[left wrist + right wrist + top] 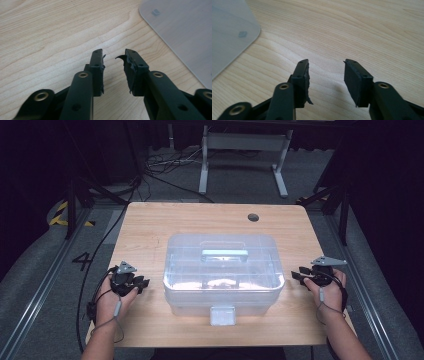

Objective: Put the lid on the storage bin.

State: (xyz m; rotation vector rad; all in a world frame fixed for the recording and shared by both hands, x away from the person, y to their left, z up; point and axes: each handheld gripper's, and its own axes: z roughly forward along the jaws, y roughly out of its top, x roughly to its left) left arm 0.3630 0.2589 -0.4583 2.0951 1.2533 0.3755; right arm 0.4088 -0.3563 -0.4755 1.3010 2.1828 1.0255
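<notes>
We see clear box (223, 272) mid-frame, contents blurred; left tool (141, 283) narrowly parted, right tool (299, 273) wider, both empty; wooden surface (150, 225), dark room.

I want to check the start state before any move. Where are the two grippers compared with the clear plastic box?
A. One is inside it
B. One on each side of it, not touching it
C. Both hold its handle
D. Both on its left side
B: the left gripper and the right gripper flank the box with bare table between, both open and empty.
</notes>
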